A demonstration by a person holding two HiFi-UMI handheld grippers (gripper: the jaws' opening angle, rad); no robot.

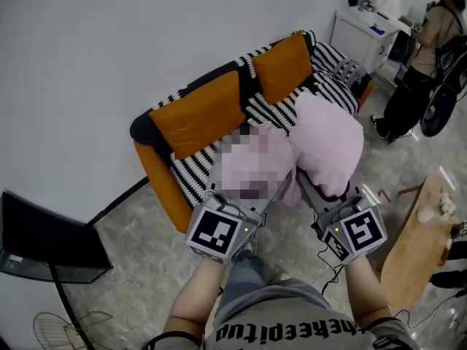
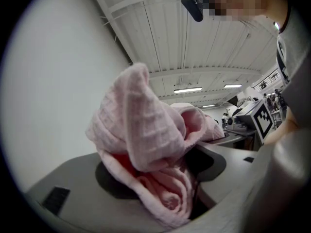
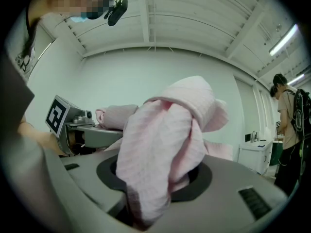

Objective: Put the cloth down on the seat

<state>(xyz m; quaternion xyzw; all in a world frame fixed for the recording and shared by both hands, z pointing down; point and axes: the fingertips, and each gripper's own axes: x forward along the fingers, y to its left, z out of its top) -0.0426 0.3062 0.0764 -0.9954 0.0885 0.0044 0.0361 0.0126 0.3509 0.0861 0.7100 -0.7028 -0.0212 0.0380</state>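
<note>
a plain white wall (image 1: pixel 146 35) met a grey marbled floor (image 1: pixel 139 268); an orange sofa (image 1: pixel 157 188) stood against it, a white cabinet (image 1: pixel 357 39) beyond, strip lights (image 2: pixel 187 90) overhead.

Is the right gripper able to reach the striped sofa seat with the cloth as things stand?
Probably yes. The right gripper, shut on the pink cloth, hangs just before the striped sofa seat, and nothing but the cloth itself lies between them.

grey t-shirt (image 1: pixel 292 332) with black lettering, bluish-grey trousers (image 1: pixel 246 274), two black-and-white marker cubes (image 1: pixel 217 232) (image 1: pixel 363 232)
</note>
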